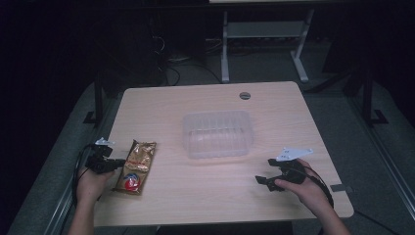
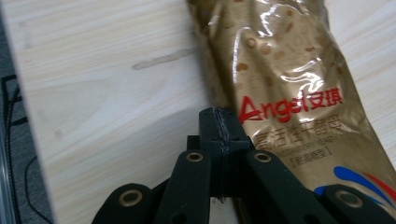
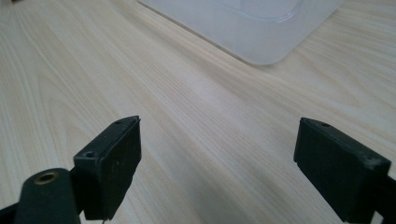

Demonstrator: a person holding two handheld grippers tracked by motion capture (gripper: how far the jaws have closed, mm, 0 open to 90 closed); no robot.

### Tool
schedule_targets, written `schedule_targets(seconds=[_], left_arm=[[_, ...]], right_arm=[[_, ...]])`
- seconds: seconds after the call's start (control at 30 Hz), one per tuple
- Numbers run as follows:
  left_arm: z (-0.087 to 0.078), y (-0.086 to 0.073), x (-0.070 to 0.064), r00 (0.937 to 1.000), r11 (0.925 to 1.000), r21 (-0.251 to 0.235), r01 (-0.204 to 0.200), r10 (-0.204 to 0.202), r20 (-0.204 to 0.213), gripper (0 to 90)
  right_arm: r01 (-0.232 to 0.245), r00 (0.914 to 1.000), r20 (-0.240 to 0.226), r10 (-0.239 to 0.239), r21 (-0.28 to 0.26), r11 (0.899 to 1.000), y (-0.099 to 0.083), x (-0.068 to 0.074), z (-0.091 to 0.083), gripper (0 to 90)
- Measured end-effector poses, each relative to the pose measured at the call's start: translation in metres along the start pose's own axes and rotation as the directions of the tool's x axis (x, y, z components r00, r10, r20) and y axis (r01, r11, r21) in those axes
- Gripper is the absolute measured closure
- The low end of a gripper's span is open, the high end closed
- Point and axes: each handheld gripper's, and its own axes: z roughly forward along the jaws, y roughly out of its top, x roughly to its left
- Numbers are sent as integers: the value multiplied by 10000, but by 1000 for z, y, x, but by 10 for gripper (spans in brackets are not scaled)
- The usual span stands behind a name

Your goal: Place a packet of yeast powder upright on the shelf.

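Yeast packet (image 2: 289,93) | clenched at its edge in left gripper (image 2: 219,135) | right gripper (image 3: 247,154) released, idle | clear container (image 1: 218,134) ahead, unfilled | transfer pending

Two handheld grippers, both matte black plastic. Left gripper (image 1: 110,163): jaws blocky w/ flat faces, linkage arms w/ brass-coloured rivets at pivots, visible layer lines on jaw block. Small grey 3-cornered plate on top, black cable trailing off table edge. Right gripper (image 1: 266,180): rectangular black pads, small screw holes in faces, one brass rivet. Bigger grey plate on top, black cable along wrist. Forearms bare, no sleeves.
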Motion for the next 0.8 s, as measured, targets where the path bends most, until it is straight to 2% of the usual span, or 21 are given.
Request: schedule_targets(seconds=[0.13,0.2,0.33,0.5,0.53,0.6,0.73,0.8], left_arm=[[3,3,-7,9991,9997,-5,-232,232,357,896],[5,5,-12,9971,9988,71,-493,488,579,896],[8,8,-21,9924,9975,77,-707,696,1011,896],[11,11,-37,9819,9930,109,-1178,1148,1506,896],[12,13,-44,9770,9895,145,-1440,1398,1612,896],[13,14,-47,9746,9880,145,-1541,1495,1668,896],[16,17,-62,9629,9829,147,-1835,1767,2037,896],[18,19,-69,9549,9792,145,-2025,1942,2248,896]], right_arm=[[109,9999,7,-109,-37,9999,-1,-1,0,146],[91,10000,9,-91,-17,10000,-1,-1,0,145],[106,9999,10,-106,-32,9999,-1,-1,0,146],[63,10000,23,-63,11,10000,-1,-1,0,146],[69,10000,19,-69,16,10000,-1,-1,0,145],[55,10000,2,-55,0,10000,-1,-1,1,146],[60,10000,18,-60,32,10000,-1,-1,1,145],[46,10000,3,-46,19,10000,-1,-1,1,145]])
